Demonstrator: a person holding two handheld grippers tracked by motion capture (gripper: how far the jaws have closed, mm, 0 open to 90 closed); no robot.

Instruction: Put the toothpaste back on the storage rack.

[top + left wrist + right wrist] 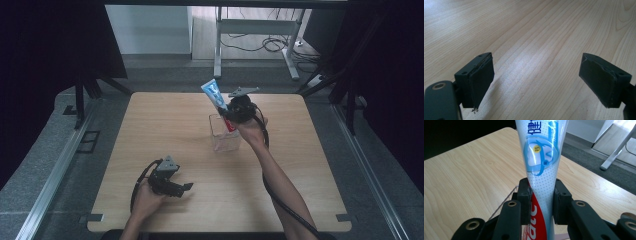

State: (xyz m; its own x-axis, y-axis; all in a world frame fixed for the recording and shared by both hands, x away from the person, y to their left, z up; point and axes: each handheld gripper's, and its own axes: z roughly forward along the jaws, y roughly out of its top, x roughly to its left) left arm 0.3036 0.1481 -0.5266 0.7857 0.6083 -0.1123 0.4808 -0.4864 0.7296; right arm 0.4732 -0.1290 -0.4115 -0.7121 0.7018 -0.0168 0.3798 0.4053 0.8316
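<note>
In the high view, at frame centre, the right gripper (229, 113) held the toothpaste tube (216, 97) tilted over a clear container (223, 137); the left gripper (176, 185) rested lower left on the desk (300, 165). The left gripper view showed its fingers (482, 77) wide open over bare wood. The right gripper view showed fingers (525, 200) clamped on both sides of the tube.

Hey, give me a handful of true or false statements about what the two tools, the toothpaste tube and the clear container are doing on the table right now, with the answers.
1. The right tool is clamped on the toothpaste tube. True.
2. The left tool holds the tube. False: its jaws stand open with nothing between them, over bare wooden table.
3. The tube lies flat on the table. False: it is held tilted, its lower end at the clear container.
4. The clear container stands near the middle of the table. True.
5. The left tool is next to the container. False: it sits near the table's front edge, well apart from it.
</note>
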